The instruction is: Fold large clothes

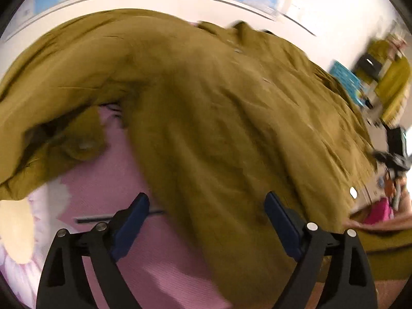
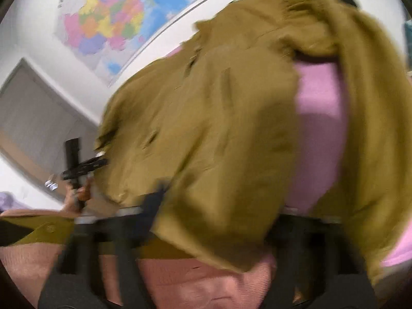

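A large olive-brown shirt (image 1: 206, 97) lies spread and rumpled on a pink bed cover (image 1: 144, 244). My left gripper (image 1: 206, 206) is open, its blue pads (image 1: 140, 208) wide apart, with the shirt's lower edge lying between them. In the right wrist view the shirt (image 2: 219, 128) drapes over my right gripper (image 2: 219, 206). The view is blurred and the cloth hides the fingertips, so I cannot tell how its jaws stand. The left gripper also shows in the right wrist view (image 2: 85, 166), at the shirt's left edge, and the right gripper shows in the left wrist view (image 1: 394, 154).
A white wall with a coloured map (image 2: 110, 18) stands behind the bed. A grey panel (image 2: 33, 118) is at the left. Shelves with yellow-green and blue items (image 1: 381, 77) stand at the right. A floral print (image 1: 18, 226) marks the bed cover's left side.
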`<state>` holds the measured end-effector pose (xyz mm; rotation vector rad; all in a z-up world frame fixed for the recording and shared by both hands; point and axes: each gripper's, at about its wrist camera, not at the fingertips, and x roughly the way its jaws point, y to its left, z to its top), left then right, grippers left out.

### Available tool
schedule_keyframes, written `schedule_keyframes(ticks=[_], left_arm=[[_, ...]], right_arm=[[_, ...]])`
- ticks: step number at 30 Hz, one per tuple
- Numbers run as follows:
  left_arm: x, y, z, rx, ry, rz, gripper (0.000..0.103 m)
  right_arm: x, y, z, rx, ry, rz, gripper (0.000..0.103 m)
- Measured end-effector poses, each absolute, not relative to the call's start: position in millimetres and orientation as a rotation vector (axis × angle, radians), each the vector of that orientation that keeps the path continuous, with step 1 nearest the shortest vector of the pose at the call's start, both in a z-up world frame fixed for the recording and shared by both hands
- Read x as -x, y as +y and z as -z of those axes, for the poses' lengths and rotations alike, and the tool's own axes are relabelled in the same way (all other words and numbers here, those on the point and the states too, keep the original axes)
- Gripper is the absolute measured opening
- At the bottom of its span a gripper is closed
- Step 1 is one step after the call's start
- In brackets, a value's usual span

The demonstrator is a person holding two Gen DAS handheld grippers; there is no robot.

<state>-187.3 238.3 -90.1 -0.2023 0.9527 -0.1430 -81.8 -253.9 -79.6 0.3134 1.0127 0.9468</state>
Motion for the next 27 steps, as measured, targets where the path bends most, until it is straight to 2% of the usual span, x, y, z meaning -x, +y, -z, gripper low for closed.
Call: schedule_keyframes(ticks=[1, 2, 3, 4, 5, 8, 10, 12, 13, 15, 17, 18, 19, 25, 27], left_arm=[[188, 231, 88, 0.195, 0.949, 0.153, 0.06], [188, 226, 85, 0.193, 0.947, 0.157, 0.031], [187, 223, 79, 0.195, 0.944, 0.15, 0.009], [188, 227, 67, 0.227, 0.919, 0.136, 0.005], [189, 234, 57, 0.27, 0.893, 0.137, 0.005], [193, 250, 31, 0.326, 0.859, 0.091, 0.008], [195, 249, 28, 0.293, 0.863, 0.086, 0.016], [195, 244, 38, 0.244, 0.89, 0.054, 0.034], [195, 240, 47, 0.212, 0.918, 0.028, 0.035], [197, 242, 59, 0.217, 0.949, 0.052, 0.038], [200, 242, 72, 0.218, 0.973, 0.066, 0.041], [200, 243, 76, 0.222, 0.973, 0.074, 0.049], [202, 244, 79, 0.23, 0.973, 0.083, 0.052], [202, 236, 83, 0.209, 0.958, 0.131, 0.057], [193, 236, 84, 0.195, 0.949, 0.113, 0.066]], right_arm=[[85, -250, 74, -0.313, 1.006, -0.958, 0.005], [89, -250, 66, -0.328, 0.987, -0.974, 0.005], [98, -253, 49, -0.362, 0.923, -1.014, 0.005], [103, -258, 35, -0.385, 0.868, -1.038, 0.002], [109, -268, 18, -0.429, 0.8, -1.056, 0.002], [113, -279, 3, -0.391, 0.758, -0.973, 0.002], [103, -279, 23, -0.356, 0.86, -0.873, 0.002], [99, -274, 50, -0.257, 0.978, -0.755, 0.009], [98, -270, 65, -0.165, 1.028, -0.655, 0.013], [100, -268, 75, -0.108, 1.042, -0.607, 0.014], [103, -269, 68, -0.084, 1.01, -0.567, 0.03], [107, -271, 60, -0.07, 0.969, -0.543, 0.045], [108, -267, 49, -0.058, 0.927, -0.528, 0.052], [121, -247, 2, -0.051, 0.717, -0.656, 0.061], [116, -220, 4, -0.029, 0.718, -0.736, 0.062]])
